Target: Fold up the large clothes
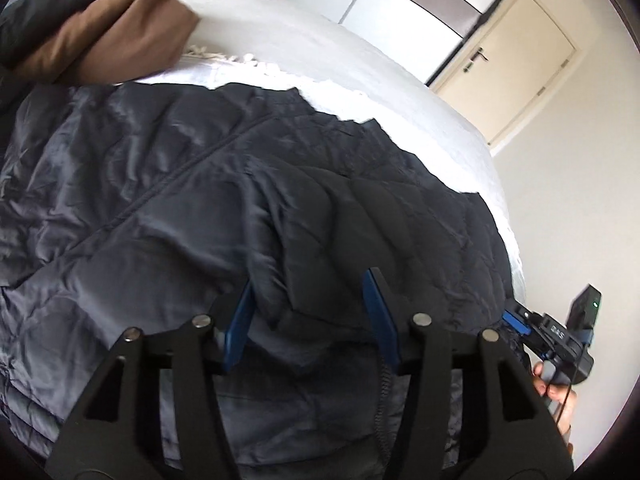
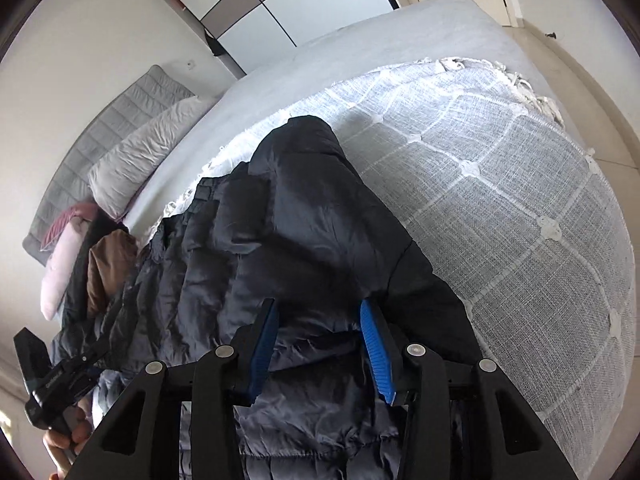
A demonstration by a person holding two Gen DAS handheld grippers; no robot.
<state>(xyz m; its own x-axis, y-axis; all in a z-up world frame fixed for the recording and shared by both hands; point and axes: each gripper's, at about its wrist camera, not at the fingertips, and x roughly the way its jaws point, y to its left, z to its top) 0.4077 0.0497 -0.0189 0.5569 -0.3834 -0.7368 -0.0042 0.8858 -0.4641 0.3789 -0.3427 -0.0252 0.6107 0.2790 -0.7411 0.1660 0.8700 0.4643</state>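
We cannot tell whether the left gripper or the right gripper touches the dark quilted jacket, whose lower part runs under both grippers and out of frame. The brown garment is blurred.

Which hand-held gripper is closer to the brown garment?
Left hand-held gripper: brown garment lies just beyond it across the jacket. Right hand-held gripper is farther along.

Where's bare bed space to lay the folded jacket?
Free: the checked bedspread right of the dark jacket, and the plain sheet beyond it. Crowded: headboard end, with pillows and brown garment.
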